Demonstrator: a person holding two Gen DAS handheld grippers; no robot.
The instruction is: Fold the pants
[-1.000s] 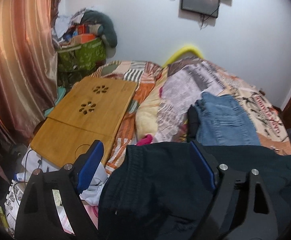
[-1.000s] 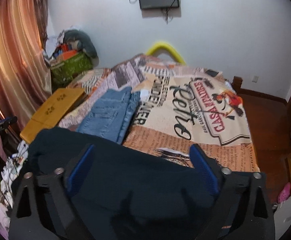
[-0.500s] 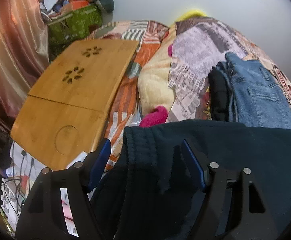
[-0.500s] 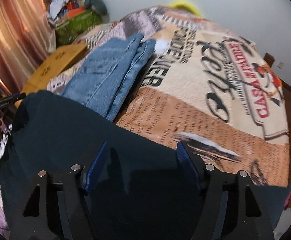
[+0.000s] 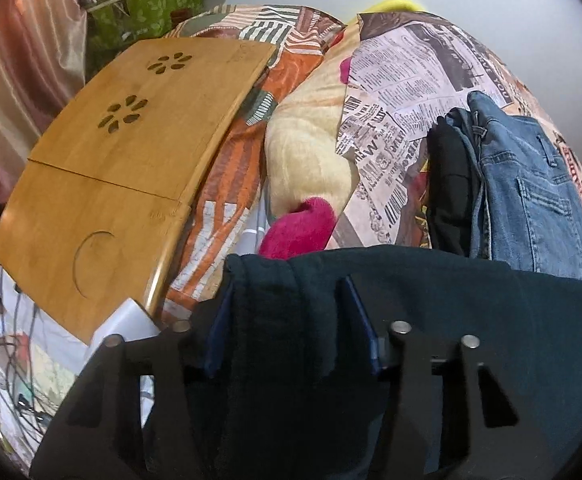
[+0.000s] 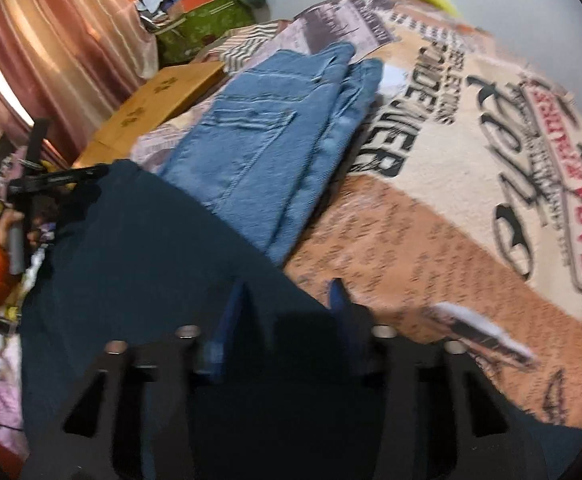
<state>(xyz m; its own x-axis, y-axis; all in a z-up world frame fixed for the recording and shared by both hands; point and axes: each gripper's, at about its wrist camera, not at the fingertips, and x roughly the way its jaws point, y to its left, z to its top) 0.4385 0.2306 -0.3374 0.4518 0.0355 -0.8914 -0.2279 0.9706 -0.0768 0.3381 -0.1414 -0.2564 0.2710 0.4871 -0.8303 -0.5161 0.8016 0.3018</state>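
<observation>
Dark navy pants [image 5: 431, 304] hang stretched between my two grippers above the near edge of the bed. My left gripper [image 5: 291, 312] is shut on the pants' elastic waistband corner. My right gripper [image 6: 287, 312] is shut on the other corner of the same pants [image 6: 151, 248]. The fabric drapes down over both gripper bodies and hides what lies below. In the right wrist view the left gripper's handle [image 6: 31, 192] shows at far left, held by a hand.
Folded blue jeans [image 5: 531, 184] lie on the printed bedspread [image 6: 471, 168], beside a black garment [image 5: 447, 184]. A bamboo lap desk [image 5: 123, 152] sits on the bed's left side, with a cream pillow [image 5: 307, 160] and pink item [image 5: 299, 232]. Curtain and clutter stand left.
Both grippers have closed from wide open onto the navy pants. Both have tilted down and moved closer to the bed.
</observation>
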